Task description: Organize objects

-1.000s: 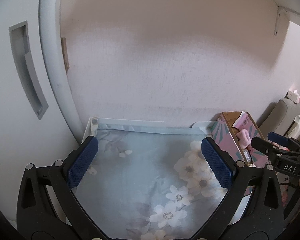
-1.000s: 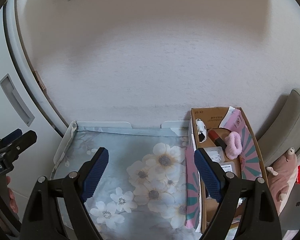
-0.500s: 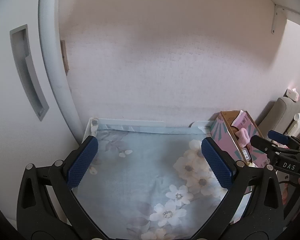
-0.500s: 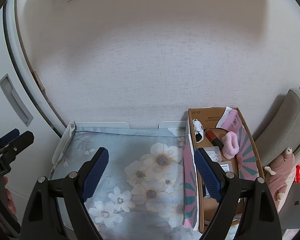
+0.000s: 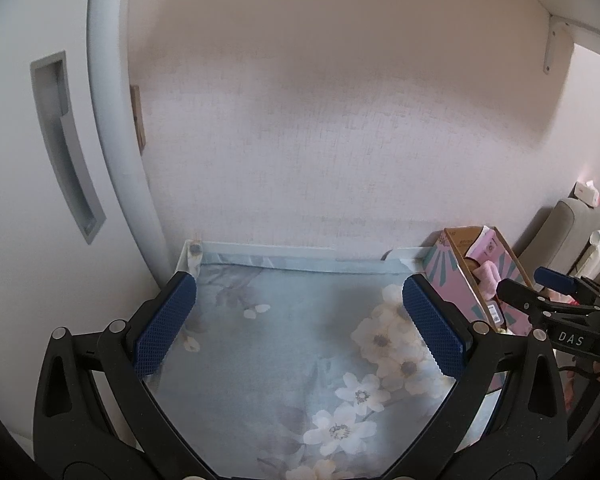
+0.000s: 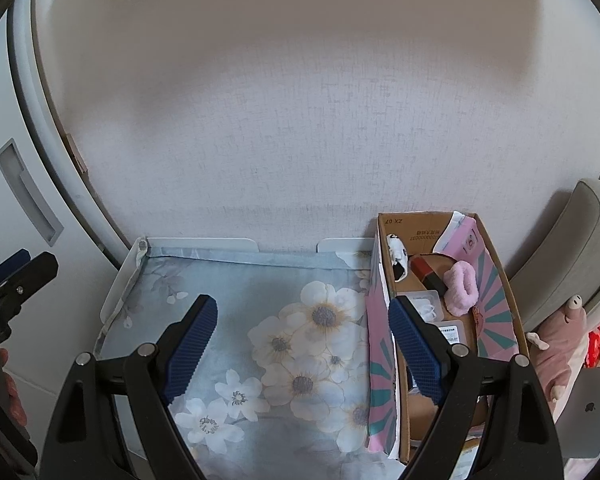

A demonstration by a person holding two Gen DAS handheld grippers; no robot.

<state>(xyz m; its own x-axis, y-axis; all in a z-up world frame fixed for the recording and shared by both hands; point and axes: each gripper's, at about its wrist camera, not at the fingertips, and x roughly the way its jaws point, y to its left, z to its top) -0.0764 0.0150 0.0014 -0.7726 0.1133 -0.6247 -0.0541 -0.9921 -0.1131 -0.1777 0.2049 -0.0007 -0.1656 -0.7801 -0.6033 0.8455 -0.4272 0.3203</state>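
Both tongs, left gripper point(image 5: 299, 322) & right gripper point(image 6: 302, 346), wide, empty. Pink scrunchie point(image 6: 463, 288) in cardboard box point(image 6: 496, 280), table's right edge: prob. soft, light; pinch the loop.

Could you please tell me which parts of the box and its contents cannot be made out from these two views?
- Right wrist view: the near end of the cardboard box is hidden behind the right gripper.
- Right wrist view: print on the white packets is too small.
- Left wrist view: the left gripper covers the box's near part.
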